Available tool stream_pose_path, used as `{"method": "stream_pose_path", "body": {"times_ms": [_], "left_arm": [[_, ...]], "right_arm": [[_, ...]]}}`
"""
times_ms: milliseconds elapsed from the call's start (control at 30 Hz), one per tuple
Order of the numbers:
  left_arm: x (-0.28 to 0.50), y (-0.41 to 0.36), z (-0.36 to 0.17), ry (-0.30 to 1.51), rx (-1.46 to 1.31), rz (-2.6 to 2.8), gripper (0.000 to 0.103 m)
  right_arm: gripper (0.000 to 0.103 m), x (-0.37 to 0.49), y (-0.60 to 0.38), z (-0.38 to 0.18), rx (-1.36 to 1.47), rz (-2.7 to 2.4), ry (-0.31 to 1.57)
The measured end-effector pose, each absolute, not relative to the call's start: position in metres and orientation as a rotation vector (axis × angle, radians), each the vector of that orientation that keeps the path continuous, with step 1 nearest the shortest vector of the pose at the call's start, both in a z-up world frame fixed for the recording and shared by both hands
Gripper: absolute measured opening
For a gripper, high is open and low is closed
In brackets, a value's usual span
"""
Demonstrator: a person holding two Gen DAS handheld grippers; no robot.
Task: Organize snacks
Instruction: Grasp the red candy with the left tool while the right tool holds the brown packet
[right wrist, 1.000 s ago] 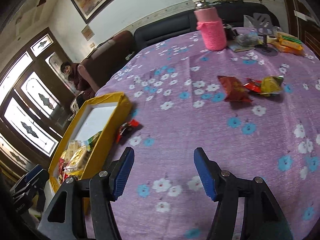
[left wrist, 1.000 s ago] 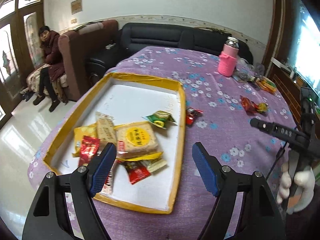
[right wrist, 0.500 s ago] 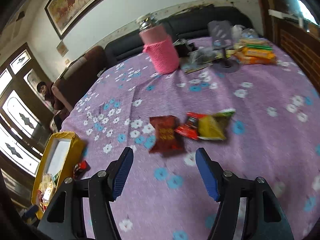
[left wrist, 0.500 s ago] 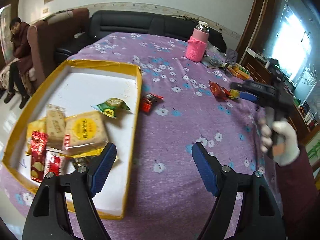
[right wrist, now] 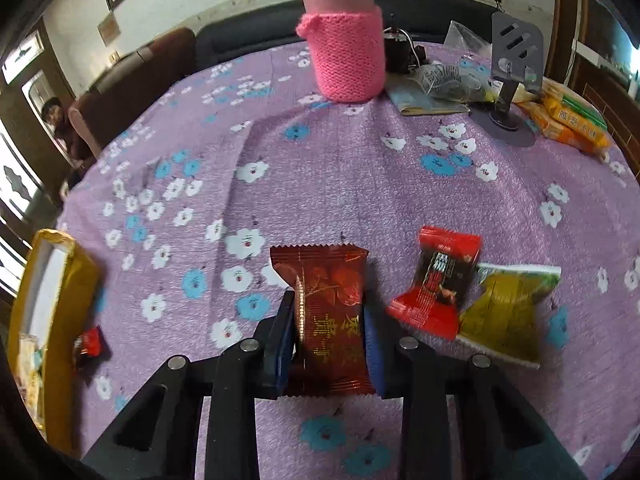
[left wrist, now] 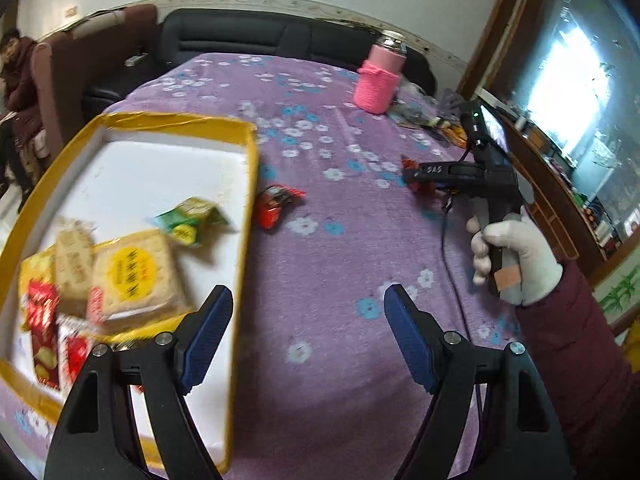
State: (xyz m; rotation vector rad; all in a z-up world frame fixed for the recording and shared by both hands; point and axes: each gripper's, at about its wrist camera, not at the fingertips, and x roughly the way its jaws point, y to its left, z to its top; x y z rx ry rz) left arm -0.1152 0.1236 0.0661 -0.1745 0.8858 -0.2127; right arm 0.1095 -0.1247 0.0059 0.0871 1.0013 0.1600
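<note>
Purple tablecloth [right wrist: 320, 184]: red-black packet [right wrist: 438, 280] beside gripped dark-red packet [right wrist: 328, 312].

A tabletop [right wrist: 320, 184] under a purple flowered cloth is carrying everything. A dark red snack packet [right wrist: 330, 316] is lying between the closing right tongs [right wrist: 329, 340]. Just right of them, a red-and-black packet [right wrist: 438, 280] and a green-yellow packet [right wrist: 508, 312] are lying, touching. Beyond them a pink-sleeved bottle [right wrist: 346, 56] is standing. Far left, a yellow-rimmed tray [right wrist: 76, 280] is sitting, a small red packet [right wrist: 90, 344] just beside it.
</note>
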Motion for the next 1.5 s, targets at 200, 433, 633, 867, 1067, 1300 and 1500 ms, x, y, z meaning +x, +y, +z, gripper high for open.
{"method": "stream_pose_path", "body": {"times_ms": [200, 433, 633, 867, 1067, 1300, 1500], "left_arm": [[-0.07, 0.091, 0.076, 0.91, 0.005, -0.279, 0.078], [0.011, 0.074, 0.045, 1.056, 0.132, -0.281, 0.078], [0.026, 0.063, 0.024, 1.131, 0.263, -0.214, 0.078], [0.007, 0.054, 0.042, 1.175, 0.108, -0.457, 0.083], [0.023, 0.066, 0.03, 1.18, 0.227, -0.264, 0.083], [0.001, 0.048, 0.025, 1.271, 0.147, -0.468, 0.083], [-0.016, 0.056, 0.044, 1.17, 0.136, -0.382, 0.083]], "right_arm": [[0.031, 0.069, -0.135, 0.005, 0.197, 0.256, 1.059], [0.031, 0.012, -0.142, 0.005, 0.311, 0.347, 1.031], [0.032, 0.006, -0.137, 0.005, 0.293, 0.363, 0.999], [0.033, 0.005, -0.141, 0.005, 0.315, 0.383, 0.995], [0.034, 0.003, -0.145, 0.008, 0.323, 0.389, 0.984], [0.034, 0.005, -0.146, 0.007, 0.329, 0.399, 0.988], [0.035, 0.006, -0.142, 0.005, 0.312, 0.406, 0.998]]}}
